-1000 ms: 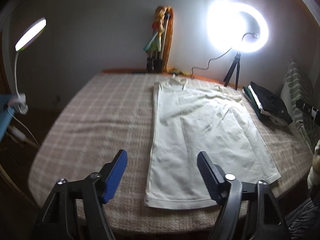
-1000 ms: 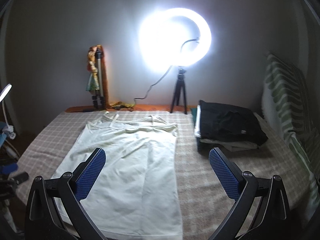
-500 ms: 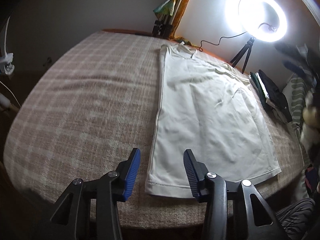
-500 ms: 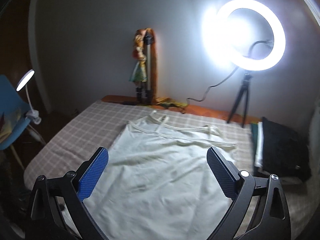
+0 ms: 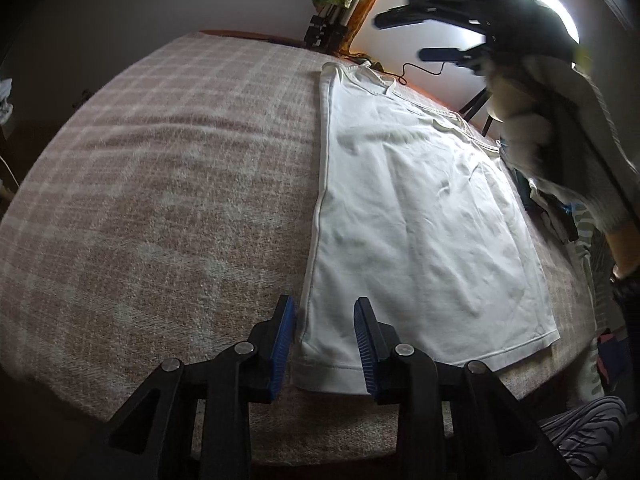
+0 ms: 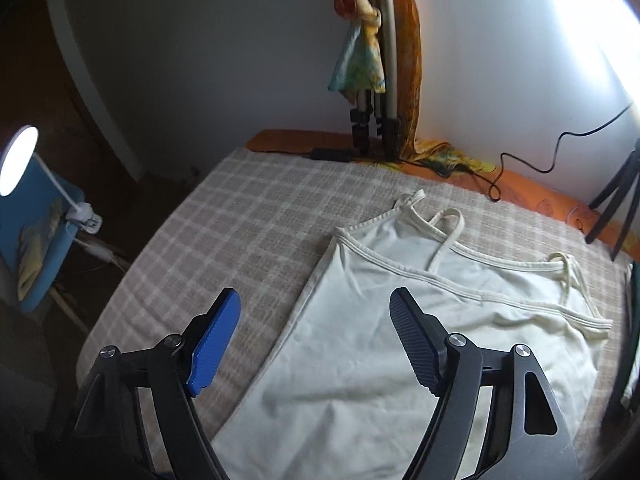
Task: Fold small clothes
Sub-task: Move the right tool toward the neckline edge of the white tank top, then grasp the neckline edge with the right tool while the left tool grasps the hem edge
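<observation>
A cream strappy top (image 5: 420,216) lies flat on the checked bed cover (image 5: 160,200), hem toward me, straps at the far end. My left gripper (image 5: 325,320) is open, its jaws astride the near left hem corner, low over the bed. My right gripper (image 6: 314,320) is open and empty, above the top's (image 6: 400,340) left edge near the strap end. In the left wrist view the right gripper (image 5: 448,28) hangs high at the upper right.
A folded tripod with a doll (image 6: 372,48) stands at the wall. A ring light's tripod legs (image 6: 616,208) and cable (image 6: 532,168) are at the back right. A blue chair with a clip lamp (image 6: 24,184) is left of the bed. Folded dark clothes (image 5: 552,216) lie right.
My left gripper dropped to the hem corner and narrowed its opening around it. My right gripper swung left and forward over the top, toward its strap end.
</observation>
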Motion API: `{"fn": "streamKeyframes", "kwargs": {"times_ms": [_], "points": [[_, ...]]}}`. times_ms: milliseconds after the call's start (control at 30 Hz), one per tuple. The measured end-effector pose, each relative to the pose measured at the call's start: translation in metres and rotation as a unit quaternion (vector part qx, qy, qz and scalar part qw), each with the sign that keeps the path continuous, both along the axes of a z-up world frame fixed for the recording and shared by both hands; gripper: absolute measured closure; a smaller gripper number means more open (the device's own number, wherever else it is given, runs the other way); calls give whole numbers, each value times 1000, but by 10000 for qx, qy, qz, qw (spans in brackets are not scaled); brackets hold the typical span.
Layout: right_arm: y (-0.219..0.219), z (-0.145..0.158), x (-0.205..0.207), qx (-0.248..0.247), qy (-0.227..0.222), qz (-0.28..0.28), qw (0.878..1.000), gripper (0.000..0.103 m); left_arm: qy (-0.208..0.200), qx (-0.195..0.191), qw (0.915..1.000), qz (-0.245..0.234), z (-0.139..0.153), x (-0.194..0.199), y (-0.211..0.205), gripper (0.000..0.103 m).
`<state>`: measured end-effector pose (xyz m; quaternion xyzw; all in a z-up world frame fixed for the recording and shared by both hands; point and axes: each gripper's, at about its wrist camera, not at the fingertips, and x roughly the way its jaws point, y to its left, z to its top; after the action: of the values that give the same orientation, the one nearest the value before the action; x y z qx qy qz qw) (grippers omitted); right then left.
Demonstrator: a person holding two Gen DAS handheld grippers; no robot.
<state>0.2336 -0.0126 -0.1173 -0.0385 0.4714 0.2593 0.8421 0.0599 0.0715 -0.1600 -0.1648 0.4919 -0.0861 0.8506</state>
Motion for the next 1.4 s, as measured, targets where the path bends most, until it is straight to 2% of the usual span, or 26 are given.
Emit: {"fn": "streamKeyframes", "kwargs": {"times_ms": [67,133,267,367,467,533,633,700,900,1133,1167,1267,1400], "points": [[9,-17,17,-9,293,-45,9996,41,33,-130,9999,10,-3,0,3,78],[14,-29,30,-12,474,-100,9988,44,60,-181,9998,16,-5,1,4,80],[25,-48,50,-93,661,-253,9974,45,46,-190,9998,-7,-5,5,4,85],[34,-62,61,-153,820,-261,9962,55,50,-245,9997,-4,-7,8,5,91],[40,-70,67,-318,826,-291,9957,56,69,-309,9995,29,-8,9,8,96],[43,-75,71,-315,872,-312,9952,61,78,-354,9993,54,-9,10,9,100],[48,-83,77,-393,918,-377,9943,79,87,-414,9991,54,-10,12,10,102],[50,-88,80,-469,952,-401,9935,99,69,-410,9991,46,-9,13,10,103],[55,-74,80,-353,599,-394,9968,103,-194,-542,9983,118,-1,6,17,103],[56,-71,81,-520,518,-439,9963,103,-103,-527,9985,100,-6,5,18,103],[55,-72,82,-582,603,-511,9952,100,-90,-522,9985,103,-6,6,18,103],[54,-79,85,-700,803,-544,9928,69,-22,-553,9984,121,-10,6,18,103],[61,-87,84,-946,781,-480,9913,68,31,-556,9983,143,-12,7,17,103]]}}
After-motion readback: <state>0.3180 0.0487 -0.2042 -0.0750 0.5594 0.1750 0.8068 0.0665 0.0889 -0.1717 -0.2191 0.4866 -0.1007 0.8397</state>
